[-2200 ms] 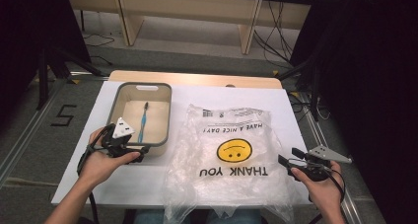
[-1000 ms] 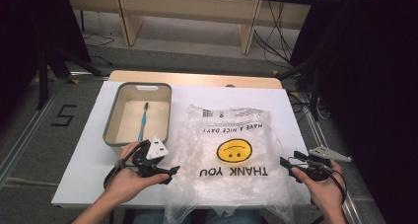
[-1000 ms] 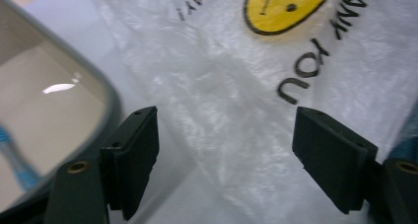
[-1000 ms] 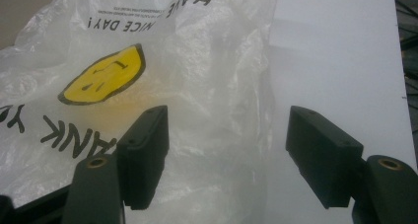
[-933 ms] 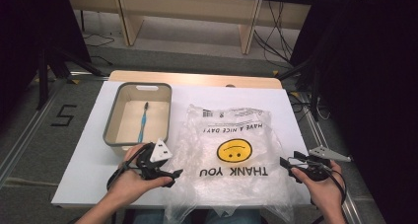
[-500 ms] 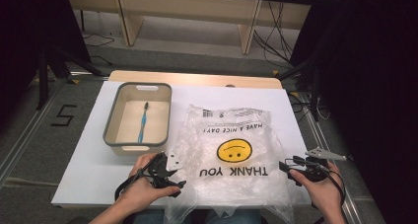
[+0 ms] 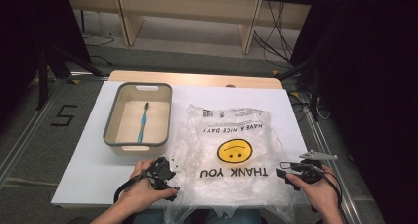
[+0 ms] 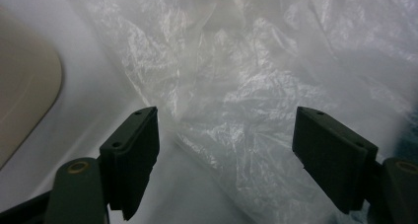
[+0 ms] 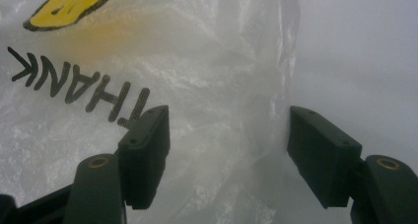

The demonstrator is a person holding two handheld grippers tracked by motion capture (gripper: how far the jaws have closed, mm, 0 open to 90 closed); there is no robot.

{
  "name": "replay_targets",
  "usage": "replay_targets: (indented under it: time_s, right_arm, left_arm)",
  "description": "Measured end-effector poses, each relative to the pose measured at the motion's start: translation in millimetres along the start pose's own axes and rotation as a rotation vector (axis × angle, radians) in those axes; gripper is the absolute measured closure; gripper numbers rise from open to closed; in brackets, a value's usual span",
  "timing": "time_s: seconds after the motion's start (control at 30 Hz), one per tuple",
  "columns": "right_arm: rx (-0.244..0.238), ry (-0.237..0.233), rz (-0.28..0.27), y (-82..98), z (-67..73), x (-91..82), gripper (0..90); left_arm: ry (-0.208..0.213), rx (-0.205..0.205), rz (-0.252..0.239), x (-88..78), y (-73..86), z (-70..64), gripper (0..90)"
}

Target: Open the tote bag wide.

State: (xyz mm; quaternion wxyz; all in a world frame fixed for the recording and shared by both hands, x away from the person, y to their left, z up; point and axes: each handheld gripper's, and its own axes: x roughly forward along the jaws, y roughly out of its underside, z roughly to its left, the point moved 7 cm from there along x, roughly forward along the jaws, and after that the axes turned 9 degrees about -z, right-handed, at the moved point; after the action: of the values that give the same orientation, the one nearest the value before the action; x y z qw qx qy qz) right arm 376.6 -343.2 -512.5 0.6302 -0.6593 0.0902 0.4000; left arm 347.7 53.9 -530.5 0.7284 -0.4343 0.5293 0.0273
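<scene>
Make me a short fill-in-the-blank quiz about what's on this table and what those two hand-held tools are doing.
1. The blue toothbrush lies inside the grey-rimmed beige ____.
2. The clear crinkled plastic bag carries a yellow ____ face above the words THANK YOU.
3. The jaws of the left tool stand ____ around the bag's crumpled edge.
4. The right tool is at the bag's edge with its jaws ____.

Missing words: tray (bin); smiley; open; open

High view looks forward and down over the worktop [image 7: 98, 179]; both gripper views sit close above the plastic bag [image 7: 231, 155], which all 3 share.
</scene>
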Motion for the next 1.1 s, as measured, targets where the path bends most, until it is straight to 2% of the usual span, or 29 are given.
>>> replay_targets:
  time_s: [0.1, 0.23, 0.27, 0.37, 0.53, 0.7, 0.9, 1.1]
  right_arm:
    - [-0.018, 0.000, 0.031, 3.4, 0.4, 1.6, 37.2]
    - [-0.025, -0.001, 0.048, 4.6, 1.2, 1.9, 44.4]
    - [-0.033, -0.003, 0.050, 4.3, 1.6, 1.5, 47.6]
    - [-0.047, -0.012, 0.063, 5.1, 2.4, 0.8, 57.4]
    - [-0.041, -0.033, 0.089, 8.6, 3.5, 1.3, 68.4]
    - [-0.029, -0.050, 0.109, 10.8, 5.8, 1.9, 77.0]
    - [-0.023, -0.060, 0.124, 11.9, 8.6, 2.1, 85.9]
    - [-0.010, -0.072, 0.131, 12.8, 10.6, 1.7, 90.0]
  left_arm:
    - [0.015, -0.019, 0.026, 2.8, 4.2, 1.6, 27.5]
    - [0.038, -0.055, 0.033, 2.6, 4.7, 3.1, 31.0]
    - [0.050, -0.063, 0.032, 2.5, 4.5, 2.4, 34.1]
    - [0.046, -0.069, 0.033, 1.7, 3.8, 2.9, 40.5]
    - [0.041, -0.077, 0.033, 0.9, 2.9, 4.5, 52.4]
    - [0.044, -0.059, 0.031, 0.8, 1.3, 2.3, 65.9]
    - [0.041, -0.059, 0.033, 1.9, -0.6, 1.5, 74.8]
    - [0.037, -0.048, 0.018, 4.2, -3.0, 0.7, 88.3]
